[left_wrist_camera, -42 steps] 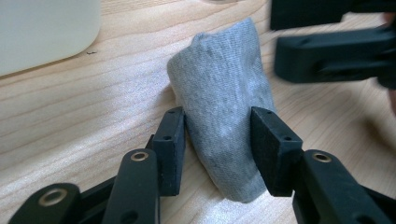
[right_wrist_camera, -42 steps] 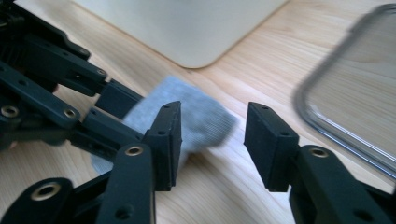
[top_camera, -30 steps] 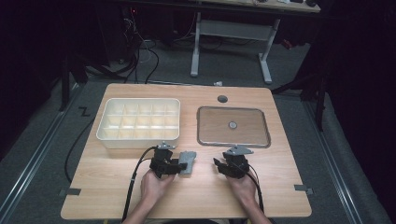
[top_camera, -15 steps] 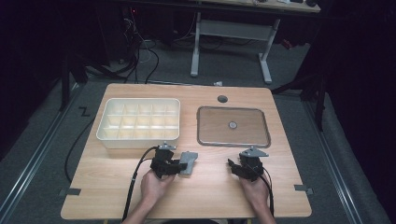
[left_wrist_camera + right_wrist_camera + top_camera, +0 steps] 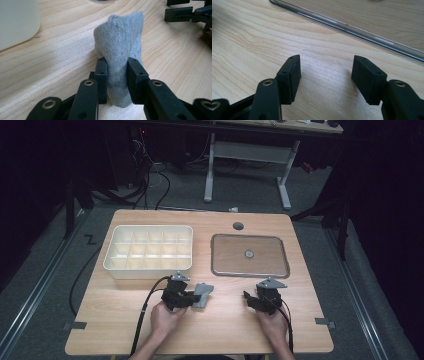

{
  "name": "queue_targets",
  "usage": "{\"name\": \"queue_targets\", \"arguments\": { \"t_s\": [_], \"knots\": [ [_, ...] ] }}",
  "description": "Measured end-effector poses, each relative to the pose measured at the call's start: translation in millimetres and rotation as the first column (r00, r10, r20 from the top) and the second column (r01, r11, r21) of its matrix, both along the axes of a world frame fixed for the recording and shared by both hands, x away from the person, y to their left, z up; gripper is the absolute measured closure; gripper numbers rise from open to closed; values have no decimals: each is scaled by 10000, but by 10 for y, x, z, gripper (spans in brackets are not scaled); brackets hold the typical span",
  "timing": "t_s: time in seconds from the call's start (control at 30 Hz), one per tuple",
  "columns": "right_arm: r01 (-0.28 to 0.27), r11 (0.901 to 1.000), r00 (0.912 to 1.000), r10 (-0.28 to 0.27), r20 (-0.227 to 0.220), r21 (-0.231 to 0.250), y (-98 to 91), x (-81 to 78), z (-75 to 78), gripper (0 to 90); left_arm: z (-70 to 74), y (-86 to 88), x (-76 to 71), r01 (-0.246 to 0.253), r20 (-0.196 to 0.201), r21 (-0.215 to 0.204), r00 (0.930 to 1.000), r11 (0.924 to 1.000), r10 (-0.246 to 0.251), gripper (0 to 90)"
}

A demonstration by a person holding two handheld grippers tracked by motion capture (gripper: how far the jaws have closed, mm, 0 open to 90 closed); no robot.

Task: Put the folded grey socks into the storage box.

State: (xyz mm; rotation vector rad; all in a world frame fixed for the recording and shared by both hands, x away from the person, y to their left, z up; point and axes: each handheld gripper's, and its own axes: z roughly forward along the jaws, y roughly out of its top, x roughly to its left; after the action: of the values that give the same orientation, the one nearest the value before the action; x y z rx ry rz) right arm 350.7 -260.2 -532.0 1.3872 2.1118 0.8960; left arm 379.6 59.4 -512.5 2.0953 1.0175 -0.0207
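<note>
A small grey cloth (image 5: 204, 294) lies on the wooden table (image 5: 225, 330), in front of the white compartment box. My left gripper (image 5: 192, 299) points right at it. Its jaws have just been closing, and in the left gripper view the pads press on both sides of the bunched cloth (image 5: 120, 45), so the left gripper (image 5: 117, 75) is shut on it. My right gripper (image 5: 248, 299) rests further right, below the clear tray. Its jaws have just been opening, and in the right gripper view the right gripper (image 5: 327, 62) stands open over bare wood with nothing between the pads.
A white compartment box (image 5: 148, 266) with several cells sits at the back left, its corner (image 5: 15, 20) close to the cloth. A clear rimmed tray (image 5: 215, 270) lies at the back right, its edge (image 5: 352, 27) just beyond my right jaws. A round hole (image 5: 238, 226) is in the tabletop.
The right gripper has moved to the right, away from the cloth, and its jaws have spread wider. The left hand has stayed put while its jaws closed onto the cloth.
</note>
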Motion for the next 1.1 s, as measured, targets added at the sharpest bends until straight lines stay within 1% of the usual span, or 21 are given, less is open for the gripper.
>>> {"name": "queue_targets", "arguments": {
  "t_s": [0.2, 0.33, 0.47, 0.63, 0.7, 0.77, 0.87, 0.97, 1.1],
  "knots": [
    [-17, 10000, 10000, 17, -14, -2, 1, -1, 0, 401, 66, 76, -18, -48, 162, -142, 9999, 9999, 50, 732],
    [-19, 10000, 10000, 19, -17, 0, 2, -2, 0, 400, 119, 151, -34, -197, 179, -365, 9996, 9991, 204, 733],
    [-33, 10000, 10000, 33, 1, -8, 3, -2, -1, 399, 169, 234, -57, -367, 278, -657, 9989, 9972, 386, 733],
    [-67, 10000, 10000, 67, -1, -4, 6, -3, -1, 399, 223, 332, -62, -497, 266, -592, 9983, 9970, 513, 733],
    [-75, 10000, 10000, 75, -10, 18, 8, -3, -1, 398, 244, 375, -61, -558, 217, -694, 9981, 9960, 574, 733],
    [-85, 10000, 10000, 85, -7, 9, 8, -3, -1, 397, 259, 410, -66, -691, 214, -721, 9973, 9950, 708, 733],
    [-85, 10000, 10000, 85, -5, 11, 9, -3, -1, 398, 269, 461, -67, -754, 114, -758, 9970, 9943, 765, 734],
    [-88, 10000, 10000, 88, -8, 13, 8, -3, -1, 398, 279, 508, -75, -805, 114, -744, 9966, 9940, 816, 734],
    [-93, 10000, 10000, 93, -14, 14, 8, -3, -1, 397, 293, 550, -84, -875, 122, -847, 9960, 9926, 888, 733]
  ]
}}
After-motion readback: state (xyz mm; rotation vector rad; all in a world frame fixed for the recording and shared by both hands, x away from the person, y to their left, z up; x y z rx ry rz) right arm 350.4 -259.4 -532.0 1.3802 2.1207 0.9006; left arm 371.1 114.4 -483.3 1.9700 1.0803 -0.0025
